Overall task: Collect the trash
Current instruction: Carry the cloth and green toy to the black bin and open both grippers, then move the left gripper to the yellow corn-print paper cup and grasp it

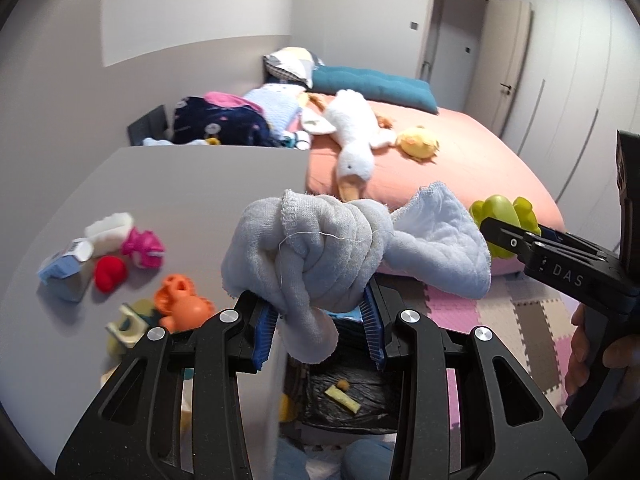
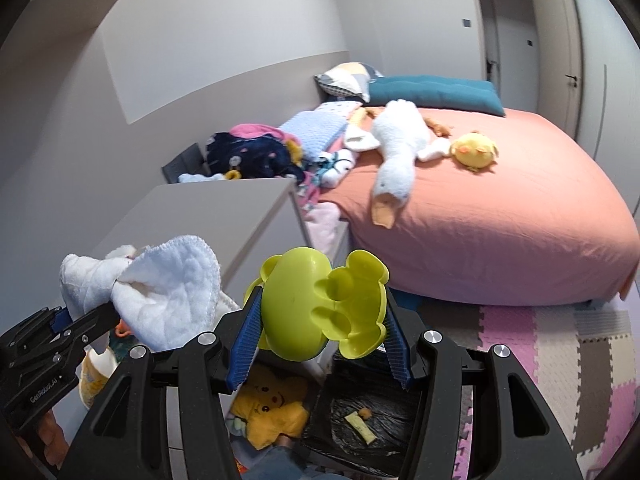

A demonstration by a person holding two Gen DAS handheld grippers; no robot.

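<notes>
Trash bin (image 2: 360,420), black-lined, on floor beside grey table (image 1: 168,200); scraps inside. Left gripper (image 1: 318,330) clamps knotted pale-blue cloth (image 1: 320,248) above bin. Right gripper (image 2: 318,354) clamps yellow-green plastic toy (image 2: 320,312). Bedroom: bed (image 2: 500,220) with salmon sheet, plush goose (image 2: 396,148), puzzle floor mat (image 2: 560,360). Left view alone: toys and carton (image 1: 64,272) on tabletop. Right view alone: yellow plush (image 2: 272,404) by bin.

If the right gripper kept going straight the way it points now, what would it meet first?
Probably the salmon-covered bed: beyond the green toy that the right gripper holds, nothing else sits in line, though depth is uncertain.
</notes>
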